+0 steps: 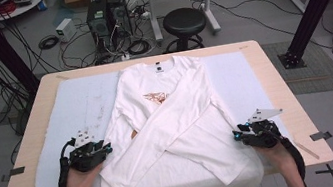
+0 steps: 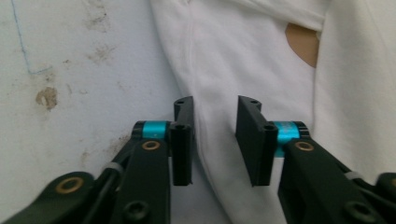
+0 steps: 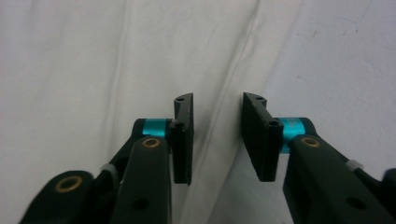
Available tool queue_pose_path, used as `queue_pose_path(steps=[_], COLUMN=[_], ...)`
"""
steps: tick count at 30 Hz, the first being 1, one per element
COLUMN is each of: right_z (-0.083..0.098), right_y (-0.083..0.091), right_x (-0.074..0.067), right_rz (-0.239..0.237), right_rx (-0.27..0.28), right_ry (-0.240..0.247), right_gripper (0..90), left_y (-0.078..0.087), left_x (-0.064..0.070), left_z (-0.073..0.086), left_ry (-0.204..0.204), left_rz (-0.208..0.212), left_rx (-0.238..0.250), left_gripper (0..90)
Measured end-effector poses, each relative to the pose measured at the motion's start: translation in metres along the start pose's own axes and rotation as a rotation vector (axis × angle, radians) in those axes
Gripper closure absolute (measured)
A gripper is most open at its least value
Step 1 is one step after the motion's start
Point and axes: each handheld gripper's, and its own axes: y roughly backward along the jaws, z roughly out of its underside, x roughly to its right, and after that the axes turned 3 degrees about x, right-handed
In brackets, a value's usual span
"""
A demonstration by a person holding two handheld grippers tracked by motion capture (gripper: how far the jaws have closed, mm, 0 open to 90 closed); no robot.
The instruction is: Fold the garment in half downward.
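Forearms came in over the table's [image 1: 271,64] near edge, each hand low beside the white long-sleeved shirt [image 1: 169,123], which lay flat mid-table on a pale mat [image 1: 80,104], sleeves crossed. The left gripper [image 1: 103,149] and right gripper [image 1: 239,131] held their jaws parted, each straddling a side seam of the shirt. Judged: a folding step was in hand; next, both needed to close on the side edges.

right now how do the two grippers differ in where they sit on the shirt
The left gripper sits at the left side edge of the white shirt, over a stained part of the pale mat. The right gripper sits at the shirt's right side edge, where the mat looks cleaner. Both are open, with the edge of the shirt lying between their jaws.
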Motion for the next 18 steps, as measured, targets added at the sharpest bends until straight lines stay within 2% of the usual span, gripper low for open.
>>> queue_pose_path(steps=[2, 3, 4, 5, 12, 15, 16, 18], right_z=[0.003, 0.004, 0.004, 0.004, 0.007, 0.009, 0.01, 0.014], right_y=[0.001, 0.001, 0.002, 0.002, 0.006, 0.008, 0.01, 0.014], right_x=[0.001, 0.003, 0.003, 0.004, 0.003, 0.005, 0.006, 0.008], right_rz=[-0.018, -0.026, -0.039, -0.052, -0.037, -0.038, -0.039, -0.041], right_rx=[0.022, 0.026, 0.025, 0.027, 0.034, 0.034, 0.03, 0.039], right_ry=[-0.019, -0.028, -0.034, -0.038, -0.048, -0.053, -0.055, -0.06], right_gripper=[74.0, 80.8, 85.7, 86.8, 88.9, 89.0, 89.0, 85.3], left_y=[0.002, 0.003, 0.003, 0.004, 0.006, 0.01, 0.012, 0.013], left_x=[0.0, -0.001, -0.001, -0.001, -0.004, -0.007, -0.008, -0.007], left_z=[0.002, 0.003, 0.004, 0.004, 0.005, 0.006, 0.008, 0.009], left_ry=[0.002, 0.005, 0.005, 0.0, -0.006, 0.008, 0.024, 0.021], left_rz=[0.021, 0.041, 0.043, 0.041, 0.062, 0.071, 0.089, 0.088], left_rx=[0.006, 0.011, 0.011, 0.01, 0.008, 0.021, 0.029, 0.036], left_gripper=[77.1, 83.0, 86.8, 86.8, 87.1, 87.2, 87.2, 85.3])
